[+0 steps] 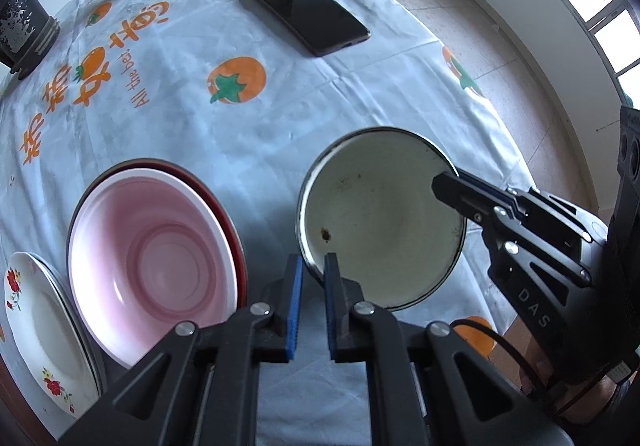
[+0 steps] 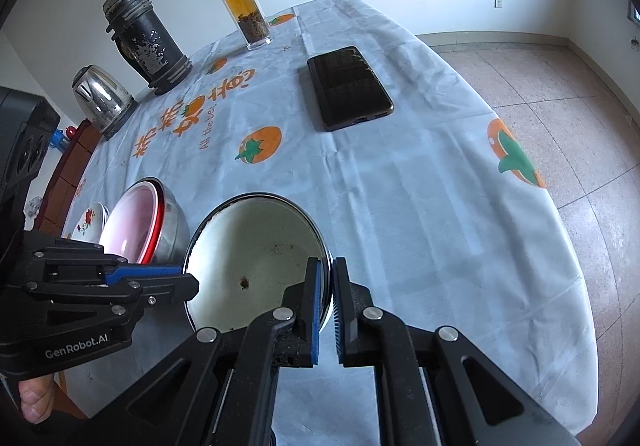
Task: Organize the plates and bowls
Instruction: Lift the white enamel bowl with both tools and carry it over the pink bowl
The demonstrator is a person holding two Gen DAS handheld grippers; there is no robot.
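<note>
A white enamel bowl (image 1: 380, 221) with a dark rim and small brown spots stands on the tablecloth; it also shows in the right wrist view (image 2: 248, 250). My left gripper (image 1: 313, 270) is shut on its near-left rim. My right gripper (image 2: 329, 286) is shut on its right rim, and shows from the side in the left wrist view (image 1: 444, 185). Left of it, a pink bowl (image 1: 160, 262) sits nested in a red-rimmed steel bowl (image 2: 170, 234). Further left lie flowered white plates (image 1: 36, 326).
A black phone (image 1: 308, 11) lies on the cloth beyond the bowls. A glass tea bottle (image 2: 242, 5), a black flask (image 2: 144, 41) and a steel kettle (image 2: 102, 101) stand at the far left. The table edge (image 2: 552, 205) drops to tiled floor on the right.
</note>
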